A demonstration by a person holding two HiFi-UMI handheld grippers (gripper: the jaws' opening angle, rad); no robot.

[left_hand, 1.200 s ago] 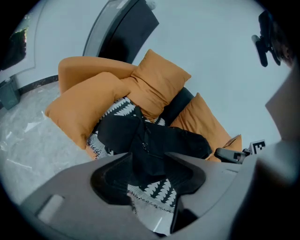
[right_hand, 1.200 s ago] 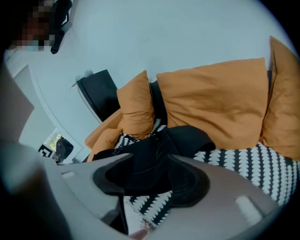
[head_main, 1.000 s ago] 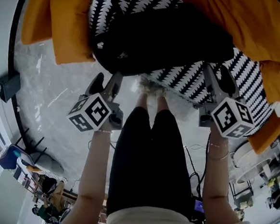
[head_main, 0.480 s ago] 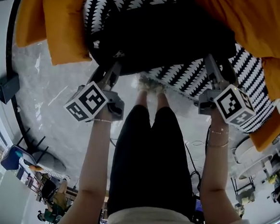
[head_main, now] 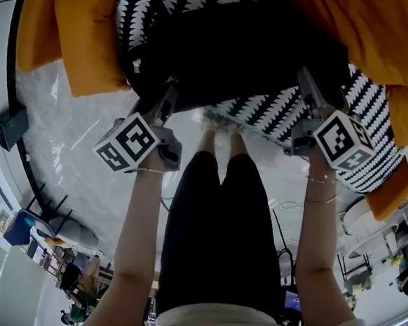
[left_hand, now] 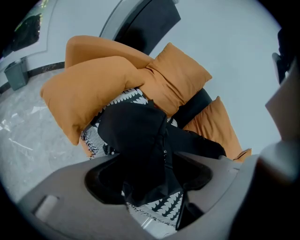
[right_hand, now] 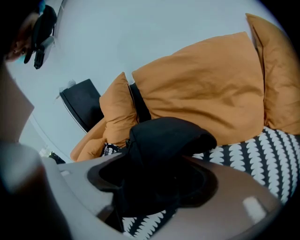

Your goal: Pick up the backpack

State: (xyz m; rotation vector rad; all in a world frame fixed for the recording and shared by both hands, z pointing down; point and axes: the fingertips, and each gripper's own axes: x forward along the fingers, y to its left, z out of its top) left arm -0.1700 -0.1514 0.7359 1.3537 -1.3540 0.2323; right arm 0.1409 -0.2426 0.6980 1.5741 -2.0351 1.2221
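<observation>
A black backpack point(head_main: 241, 49) lies on a sofa seat with a black-and-white pattern point(head_main: 278, 112). My left gripper point(head_main: 155, 100) is at the backpack's near left edge with its fingers apart; in the left gripper view the black fabric point(left_hand: 136, 136) hangs in line with the jaws. My right gripper point(head_main: 317, 89) reaches the backpack's near right end. Its jaws have just been opening and stand wide. In the right gripper view the backpack's end point(right_hand: 168, 136) fills the space between them, and no pad visibly presses on it.
Orange cushions point(head_main: 87, 37) point(head_main: 369, 31) flank and back the seat. The person's legs point(head_main: 217, 216) stand on pale marble floor point(head_main: 72, 134) before the sofa's front edge. A dark box point(head_main: 10, 126) sits on the floor at the left.
Both grippers have moved forward and down toward the backpack. The left fingertips, earlier over the floor, now meet its near edge; the right fingers now reach its right end.
</observation>
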